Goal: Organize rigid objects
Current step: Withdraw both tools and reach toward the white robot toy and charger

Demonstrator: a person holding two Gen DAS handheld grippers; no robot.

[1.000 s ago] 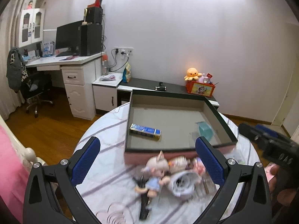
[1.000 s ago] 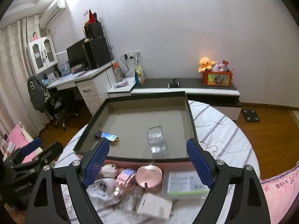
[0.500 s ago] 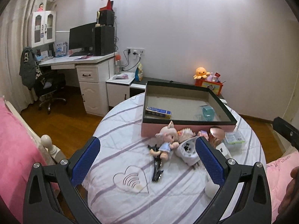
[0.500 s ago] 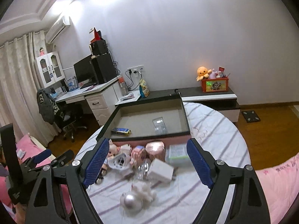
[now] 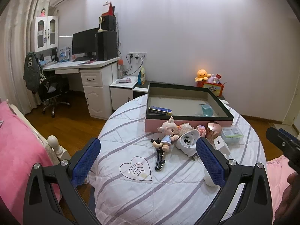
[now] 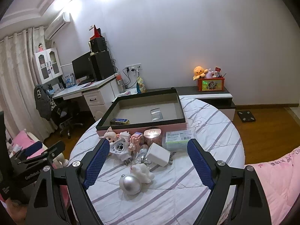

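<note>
Both my grippers have pulled back from the box [image 5: 187,121]; the left gripper [image 5: 148,165] and the right gripper [image 6: 148,161] hang wide open and empty, so I judge a new pick comes next. Ahead of my left fingers lie a hair clip [image 5: 160,159] and a doll [image 5: 166,133]; between my right ones sit a charger [image 6: 158,154] and a silver-headed figure [image 6: 136,179], loose, all outside the box.

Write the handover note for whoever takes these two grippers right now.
Left gripper: open, empty, short of the clutter.
Right gripper: open, empty, same.
Done: blue box and clear container lie inside the tray.
Left: doll, black hair clip, white charger, rose-lidded jar, flat clear case, astronaut figure, all on the table before the tray.
</note>
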